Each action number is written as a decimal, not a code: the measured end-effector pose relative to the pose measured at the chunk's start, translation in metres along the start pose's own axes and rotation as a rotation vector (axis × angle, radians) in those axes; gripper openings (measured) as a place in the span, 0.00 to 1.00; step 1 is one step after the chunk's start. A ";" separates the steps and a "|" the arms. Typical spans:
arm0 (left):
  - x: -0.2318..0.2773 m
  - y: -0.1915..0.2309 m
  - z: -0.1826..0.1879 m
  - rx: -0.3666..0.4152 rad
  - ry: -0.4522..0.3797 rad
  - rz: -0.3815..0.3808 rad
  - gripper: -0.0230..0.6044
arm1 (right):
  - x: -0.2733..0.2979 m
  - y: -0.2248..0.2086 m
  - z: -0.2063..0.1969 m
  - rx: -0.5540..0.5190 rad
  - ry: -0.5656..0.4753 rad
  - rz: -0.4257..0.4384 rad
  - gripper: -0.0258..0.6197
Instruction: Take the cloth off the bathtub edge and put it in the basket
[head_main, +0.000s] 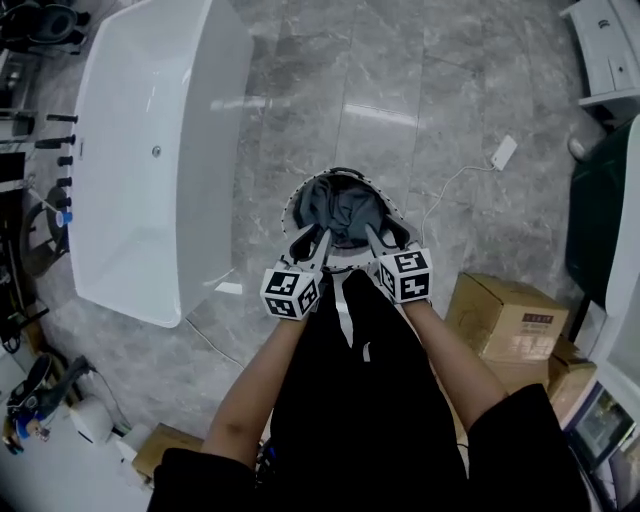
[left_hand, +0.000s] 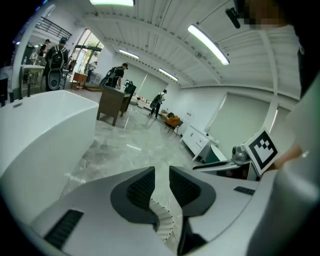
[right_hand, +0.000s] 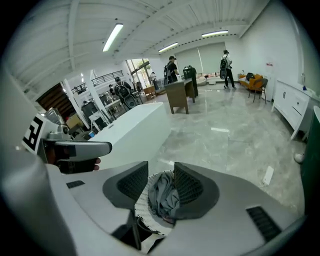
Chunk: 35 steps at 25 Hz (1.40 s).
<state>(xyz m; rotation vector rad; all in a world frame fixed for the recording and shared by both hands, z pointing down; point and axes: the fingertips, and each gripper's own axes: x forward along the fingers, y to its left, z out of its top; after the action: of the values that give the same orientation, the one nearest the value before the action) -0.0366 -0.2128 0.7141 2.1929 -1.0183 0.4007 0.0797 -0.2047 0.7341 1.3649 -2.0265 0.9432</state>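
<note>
Cloth (head_main: 343, 208) sits bunched in the basket (head_main: 293, 205), so the drop looks done. Your left gripper (head_main: 322, 236) has its fingers narrow and empty, and your right gripper (head_main: 369, 232) has its fingers parted above the cloth. Next, lift both straight up and clear.

Grey cloth (head_main: 345, 210) is bunched up inside the basket (head_main: 292, 205) on the marble floor (head_main: 420, 90). Left tongs (head_main: 320, 238) and right tongs (head_main: 371, 233) both point at its near rim. White bathtub (head_main: 150, 160) sits off left, cardboard box (head_main: 505, 318) right.
</note>
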 end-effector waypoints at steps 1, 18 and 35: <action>-0.008 -0.009 0.012 0.003 -0.028 0.002 0.19 | -0.012 0.003 0.008 -0.011 -0.014 0.012 0.30; -0.145 -0.157 0.148 0.173 -0.351 -0.032 0.10 | -0.202 0.088 0.117 -0.079 -0.307 0.152 0.30; -0.206 -0.233 0.203 0.234 -0.474 -0.028 0.07 | -0.325 0.100 0.162 -0.210 -0.595 0.051 0.11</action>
<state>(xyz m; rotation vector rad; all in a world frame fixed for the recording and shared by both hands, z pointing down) 0.0072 -0.1306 0.3542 2.5811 -1.2346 -0.0236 0.0976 -0.1194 0.3675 1.6088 -2.5113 0.3389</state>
